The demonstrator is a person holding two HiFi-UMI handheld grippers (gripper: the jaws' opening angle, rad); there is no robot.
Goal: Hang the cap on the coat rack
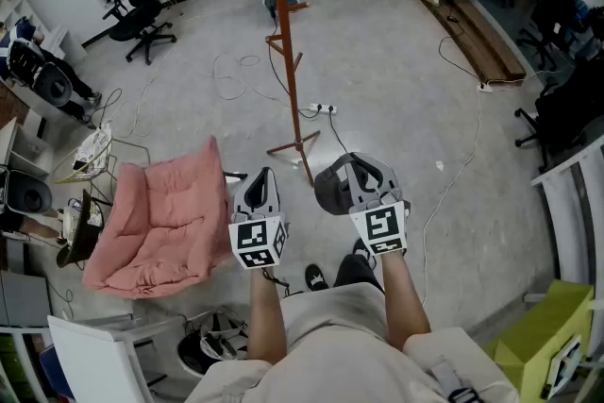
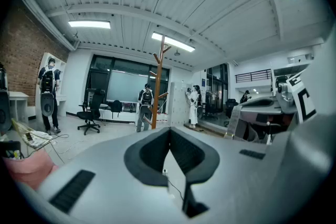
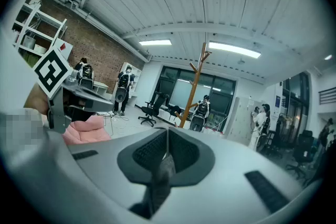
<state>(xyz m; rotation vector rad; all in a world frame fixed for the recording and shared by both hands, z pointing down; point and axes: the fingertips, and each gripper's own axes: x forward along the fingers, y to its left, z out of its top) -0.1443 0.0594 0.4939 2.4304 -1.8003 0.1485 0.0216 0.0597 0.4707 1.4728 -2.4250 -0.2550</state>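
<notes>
**Colour key.** Cap point(image 1: 332, 189): dark grey. Coat rack point(image 1: 276, 33): orange-brown throughout. Left claw point(image 1: 257, 191) and right claw point(image 1: 363, 187): pale grey shells with black pads point(image 2: 149, 159). Each marker cube point(image 1: 257, 243) is white with black square patterns. Cushion point(image 1: 160, 222), near left: pink. Floor point(image 1: 396, 80): mottled grey. Office chair point(image 1: 142, 19), far left: black. Box point(image 1: 543, 340), near right: yellow-green.
</notes>
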